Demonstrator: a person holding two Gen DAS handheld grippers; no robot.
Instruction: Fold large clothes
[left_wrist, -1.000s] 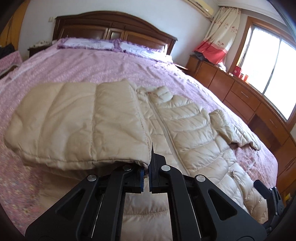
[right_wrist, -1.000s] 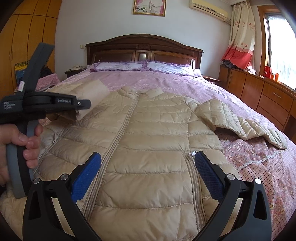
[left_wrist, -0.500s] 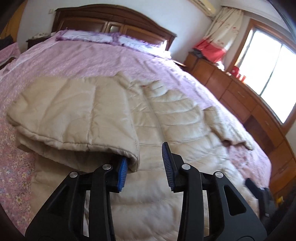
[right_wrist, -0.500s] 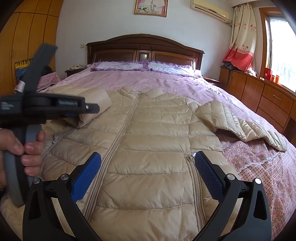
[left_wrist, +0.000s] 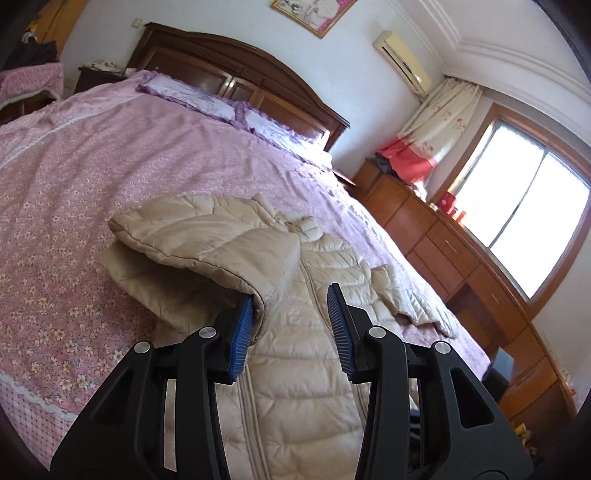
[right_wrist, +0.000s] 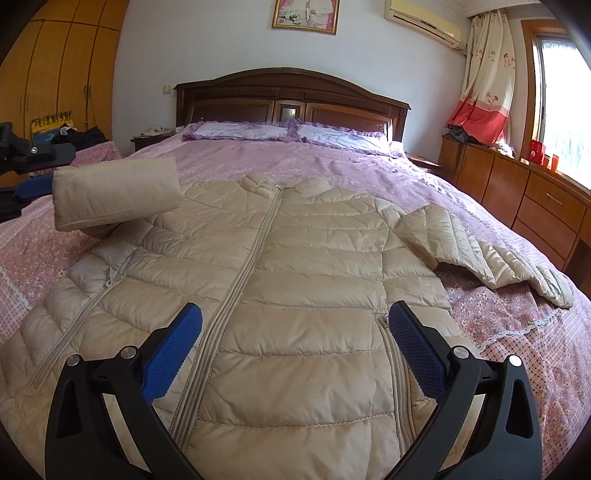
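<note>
A beige quilted puffer jacket (right_wrist: 295, 288) lies front up on the pink floral bed (right_wrist: 369, 173), collar toward the headboard. Its left sleeve (right_wrist: 114, 192) is raised and folded inward over the shoulder; the cuff (left_wrist: 266, 299) rests against the left pad of my left gripper (left_wrist: 291, 328), which is open. The right sleeve (right_wrist: 480, 251) lies spread out to the right on the bedspread. My right gripper (right_wrist: 295, 354) is open and empty, hovering above the jacket's lower front. The jacket also shows in the left wrist view (left_wrist: 317, 350).
A dark wooden headboard (right_wrist: 291, 99) and two purple pillows (right_wrist: 288, 133) are at the far end. A wooden dresser (right_wrist: 535, 199) runs along the right wall under the window. A wardrobe (right_wrist: 62, 74) and cluttered side table stand at the left.
My left gripper has opened and let go of the left sleeve, then lifted and tilted back. The sleeve stays folded over the shoulder. The right gripper has held still, open.
</note>
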